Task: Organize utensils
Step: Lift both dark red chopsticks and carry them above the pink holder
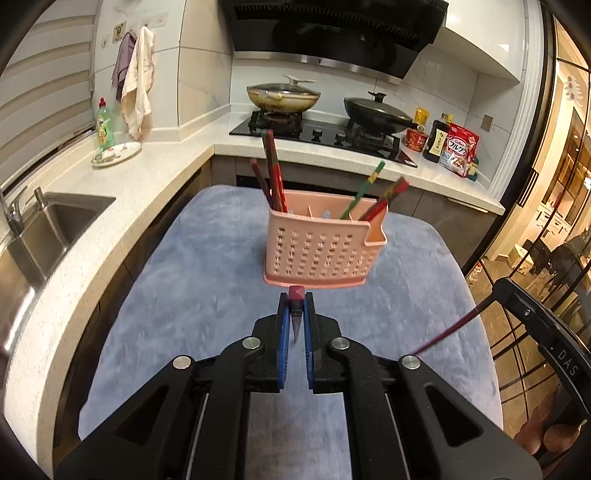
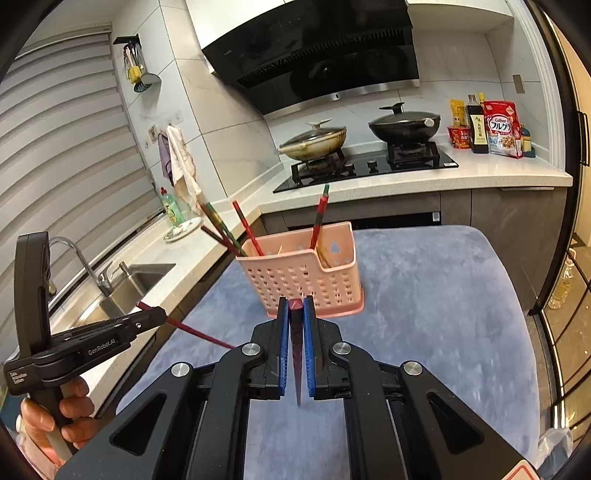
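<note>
Chopstick (image 1: 296,314) clamped upright between left gripper (image 1: 296,295) pads. Second chopstick (image 2: 296,354) pinched likewise in right gripper (image 2: 296,303). Pink holder (image 1: 317,251) just beyond both tips, on blue cloth (image 1: 207,280).

Indoor light, fairly bright, warm amber glow at right edge. Range hood (image 1: 332,33) glossy w/ reflections. Strong fisheye bend at edges, dark vignette in corners. Blue cloth (image 1: 207,258) smeared by motion blur; pink holder (image 2: 303,280) slightly soft; bkgd reasonably sharp.
</note>
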### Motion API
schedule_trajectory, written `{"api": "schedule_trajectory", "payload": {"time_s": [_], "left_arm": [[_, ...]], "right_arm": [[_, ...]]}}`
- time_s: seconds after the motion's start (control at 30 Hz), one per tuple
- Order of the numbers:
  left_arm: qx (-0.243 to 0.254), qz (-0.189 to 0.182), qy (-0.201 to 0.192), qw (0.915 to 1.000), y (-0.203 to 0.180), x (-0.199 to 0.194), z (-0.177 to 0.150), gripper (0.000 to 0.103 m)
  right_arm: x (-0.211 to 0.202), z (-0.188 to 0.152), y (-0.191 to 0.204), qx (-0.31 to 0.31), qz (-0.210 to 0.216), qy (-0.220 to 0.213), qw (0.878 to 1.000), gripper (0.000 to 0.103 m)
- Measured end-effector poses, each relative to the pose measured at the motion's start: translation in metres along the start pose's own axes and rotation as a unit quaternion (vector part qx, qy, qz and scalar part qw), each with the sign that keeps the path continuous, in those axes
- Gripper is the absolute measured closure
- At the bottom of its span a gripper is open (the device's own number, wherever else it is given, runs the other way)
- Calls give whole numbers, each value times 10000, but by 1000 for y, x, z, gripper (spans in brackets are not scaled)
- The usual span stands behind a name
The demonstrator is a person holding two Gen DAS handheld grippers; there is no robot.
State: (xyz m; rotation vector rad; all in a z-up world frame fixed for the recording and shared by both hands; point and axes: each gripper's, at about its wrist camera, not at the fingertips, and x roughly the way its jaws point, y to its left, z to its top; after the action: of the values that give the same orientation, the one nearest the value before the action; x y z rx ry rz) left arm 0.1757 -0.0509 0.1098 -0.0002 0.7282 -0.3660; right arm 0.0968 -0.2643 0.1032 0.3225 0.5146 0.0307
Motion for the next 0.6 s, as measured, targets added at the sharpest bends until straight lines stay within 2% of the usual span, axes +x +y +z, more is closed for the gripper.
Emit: {"api": "schedule_trajectory", "payload": {"time_s": [0.27,0.43,0.6], "left_arm": [[17,-165,-406,9990,-2,-7,56,96],[28,-162,-930,9955,-7,-19,101,96],[-23,-66,-1295,9916,-9,-20,141,96]], "right_arm": [[12,53,1,140,228,-387,9989,96],[17,95,4,143,285,-799,9963,96],[26,140,4,214,310,-1198,9921,96]]}}
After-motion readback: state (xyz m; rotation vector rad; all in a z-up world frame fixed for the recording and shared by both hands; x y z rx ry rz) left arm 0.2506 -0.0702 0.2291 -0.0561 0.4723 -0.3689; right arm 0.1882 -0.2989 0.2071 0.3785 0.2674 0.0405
